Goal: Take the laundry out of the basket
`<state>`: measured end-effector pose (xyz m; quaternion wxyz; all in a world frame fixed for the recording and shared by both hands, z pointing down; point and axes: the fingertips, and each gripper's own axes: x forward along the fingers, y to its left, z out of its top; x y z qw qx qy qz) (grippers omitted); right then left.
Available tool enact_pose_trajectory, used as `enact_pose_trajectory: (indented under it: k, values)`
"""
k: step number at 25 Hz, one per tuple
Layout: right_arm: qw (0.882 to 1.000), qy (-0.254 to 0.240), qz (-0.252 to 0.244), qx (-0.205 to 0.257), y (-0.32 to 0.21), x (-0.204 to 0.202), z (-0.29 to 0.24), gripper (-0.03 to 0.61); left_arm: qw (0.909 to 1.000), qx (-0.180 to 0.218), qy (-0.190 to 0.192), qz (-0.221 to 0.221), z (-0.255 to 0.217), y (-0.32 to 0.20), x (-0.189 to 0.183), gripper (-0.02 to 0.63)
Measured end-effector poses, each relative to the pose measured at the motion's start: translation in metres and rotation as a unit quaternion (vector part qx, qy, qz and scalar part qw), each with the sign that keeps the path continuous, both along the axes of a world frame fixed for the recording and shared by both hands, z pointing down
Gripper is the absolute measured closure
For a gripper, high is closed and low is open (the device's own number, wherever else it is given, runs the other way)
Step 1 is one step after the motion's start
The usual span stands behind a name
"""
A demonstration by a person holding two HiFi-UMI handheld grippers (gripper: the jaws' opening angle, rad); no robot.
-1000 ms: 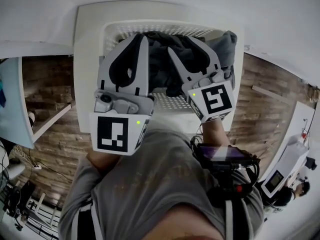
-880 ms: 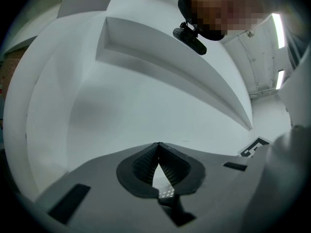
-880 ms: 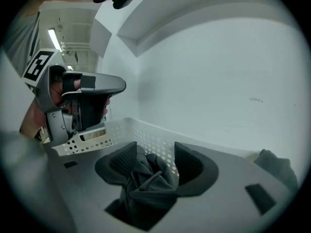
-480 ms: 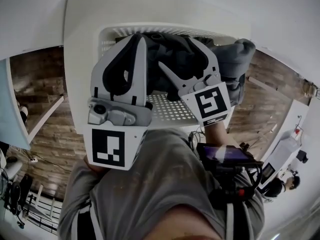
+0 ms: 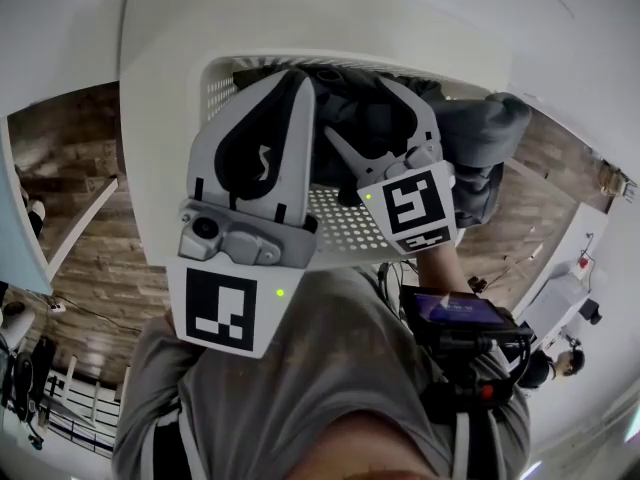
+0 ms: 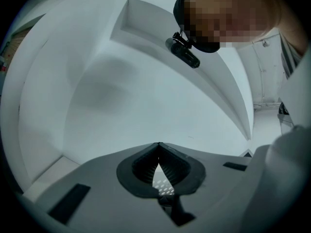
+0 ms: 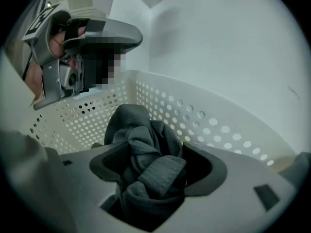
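Observation:
A white perforated basket (image 5: 340, 223) stands on a white table and holds a heap of dark grey laundry (image 5: 352, 103). My right gripper (image 5: 362, 108) points down into that heap. Its jaws have just been opening and now stand wide apart. In the right gripper view the crumpled laundry (image 7: 146, 135) lies between the jaws of the right gripper (image 7: 155, 148), inside the basket wall (image 7: 199, 115). My left gripper (image 5: 300, 74) hovers over the basket's left side. It is shut, its tips meeting on nothing in the left gripper view (image 6: 158, 144). Another grey garment (image 5: 488, 133) hangs over the right rim.
The white table (image 5: 160, 118) extends left of and behind the basket to a white wall. Wooden floor (image 5: 70, 168) shows on both sides. A dark device (image 5: 455, 313) is strapped to the person's right forearm.
The right gripper has dropped toward the laundry and its jaws have spread wider. The left gripper has sunk slightly. The grey garment on the right rim now hangs further outward.

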<state>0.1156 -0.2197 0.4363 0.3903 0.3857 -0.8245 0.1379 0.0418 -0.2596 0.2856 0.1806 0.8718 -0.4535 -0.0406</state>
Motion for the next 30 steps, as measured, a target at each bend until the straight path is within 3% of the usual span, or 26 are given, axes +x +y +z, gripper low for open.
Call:
enact_pose_trajectory:
  k: [9,12,15,23,30]
  values:
    - [0.999,0.027,-0.024,-0.010,0.003,-0.002,0.005,0.363,1.0000,0.000,-0.003,0.002,0.000,0.003,-0.003,0.604]
    - [0.999,0.028,-0.020,-0.002,0.000,0.000,0.003,0.454,1.0000,0.004,-0.004,-0.003,-0.002,0.002,-0.007,0.604]
    - [1.000,0.025,-0.014,0.009,-0.004,0.001,-0.001,0.497,0.9999,0.008,-0.006,-0.006,-0.006,0.003,-0.009,0.604]
    - [0.998,-0.015,0.030,0.060,0.001,0.008,-0.030,0.526,0.9993,0.033,-0.013,-0.015,-0.027,0.019,-0.011,0.604]
    - [0.988,-0.057,0.063,0.127,0.005,0.014,-0.073,0.529,0.9982,0.056,-0.017,-0.010,-0.048,0.039,-0.005,0.604]
